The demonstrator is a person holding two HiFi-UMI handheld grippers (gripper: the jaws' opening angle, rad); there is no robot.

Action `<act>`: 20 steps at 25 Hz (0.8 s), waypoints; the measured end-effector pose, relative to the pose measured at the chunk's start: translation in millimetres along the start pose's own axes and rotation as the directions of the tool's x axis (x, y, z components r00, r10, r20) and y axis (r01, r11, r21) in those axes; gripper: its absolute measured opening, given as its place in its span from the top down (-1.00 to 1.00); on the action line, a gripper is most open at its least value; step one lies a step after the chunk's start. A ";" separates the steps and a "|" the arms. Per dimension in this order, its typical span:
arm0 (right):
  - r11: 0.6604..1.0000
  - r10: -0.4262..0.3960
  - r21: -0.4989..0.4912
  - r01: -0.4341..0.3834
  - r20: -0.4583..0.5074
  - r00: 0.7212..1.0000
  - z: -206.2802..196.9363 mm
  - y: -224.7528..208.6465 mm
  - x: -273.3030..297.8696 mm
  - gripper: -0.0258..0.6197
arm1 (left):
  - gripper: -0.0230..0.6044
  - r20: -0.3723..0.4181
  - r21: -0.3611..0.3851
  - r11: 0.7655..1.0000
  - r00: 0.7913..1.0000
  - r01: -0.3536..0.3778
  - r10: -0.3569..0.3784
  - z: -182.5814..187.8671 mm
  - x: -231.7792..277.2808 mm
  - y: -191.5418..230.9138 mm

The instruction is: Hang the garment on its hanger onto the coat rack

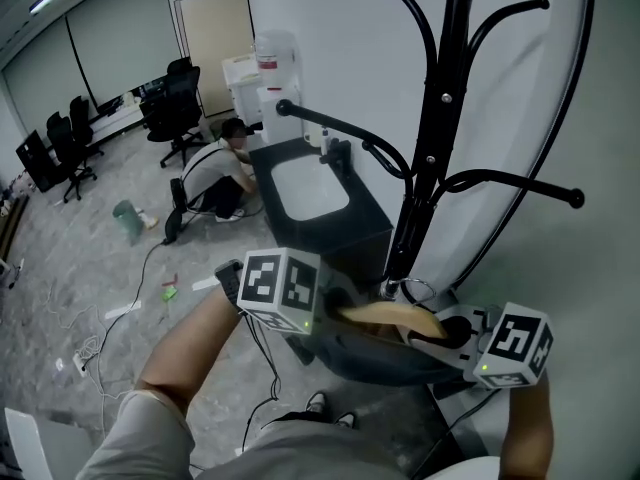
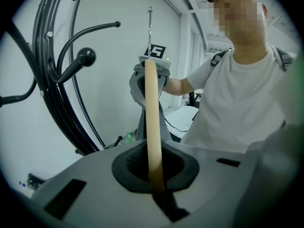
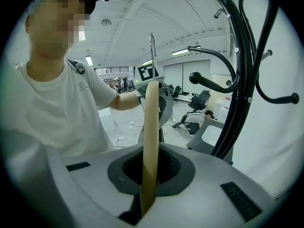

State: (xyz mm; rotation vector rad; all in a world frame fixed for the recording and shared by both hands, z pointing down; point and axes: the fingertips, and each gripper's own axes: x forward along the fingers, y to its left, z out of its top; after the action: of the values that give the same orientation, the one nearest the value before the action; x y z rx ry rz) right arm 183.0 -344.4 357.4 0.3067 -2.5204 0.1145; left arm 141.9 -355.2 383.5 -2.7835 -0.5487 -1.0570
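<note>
Left gripper [image 2: 156, 194] and right gripper [image 3: 142, 205] each clamped jaws on one end of the hanger [image 1: 385, 315]. A dark garment [image 1: 370, 360], seemingly draped on it, hung close beside the rack [image 1: 431, 148].

1. The left gripper [image 1: 322, 310] sat at six o'clock with its marker cube facing up, and the forearm ran off toward seven.
2. The right gripper [image 1: 455, 333] was down at five o'clock.
3. Between them lay the wooden hanger [image 1: 385, 314], one end at each gripper, and the dark garment [image 1: 365, 358] was slung underneath it.
4. Up at one o'clock rose the black coat rack [image 1: 432, 138], its post just beyond the hanger and its knobbed arms curling out either side.
5. A dark cabinet [image 1: 368, 220] with a white top stood near centre, beside the rack's foot.
6. Out at ten o'clock a person [image 1: 218, 168] crouched on the floor, with office chairs [image 1: 175, 108] behind.
</note>
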 end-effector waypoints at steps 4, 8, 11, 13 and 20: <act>0.999 0.002 0.033 -0.002 -0.003 1.000 0.1 -22.8 12.6 0.87 | 0.91 0.011 -0.012 0.999 0.999 0.033 -0.033 -7.0 -3.7 23.3; 0.997 0.006 0.076 -0.006 -0.006 1.000 -3.7 -44.1 22.7 0.87 | 0.91 0.039 -0.015 0.997 0.996 0.077 -0.077 -11.2 -2.7 43.6; 0.994 0.020 0.109 -0.019 -0.007 1.000 -12.6 -54.5 32.1 0.87 | 0.91 0.032 -0.020 0.995 0.995 0.098 -0.097 -20.3 3.4 54.2; 0.992 0.020 0.126 -0.019 -0.011 1.000 -18.0 -60.0 35.0 0.87 | 0.91 0.026 -0.021 0.994 0.994 0.107 -0.107 -25.0 7.5 60.5; 0.986 0.021 0.166 -0.018 -0.019 1.000 -40.3 -79.6 42.6 0.87 | 0.91 0.029 -0.051 0.989 0.990 0.136 -0.135 -40.5 26.2 80.3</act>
State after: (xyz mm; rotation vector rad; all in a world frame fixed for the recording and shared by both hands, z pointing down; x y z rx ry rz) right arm 190.6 -423.8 415.9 0.3452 -2.4988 0.3348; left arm 164.8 -431.4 432.9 -2.8441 -0.7333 -1.0777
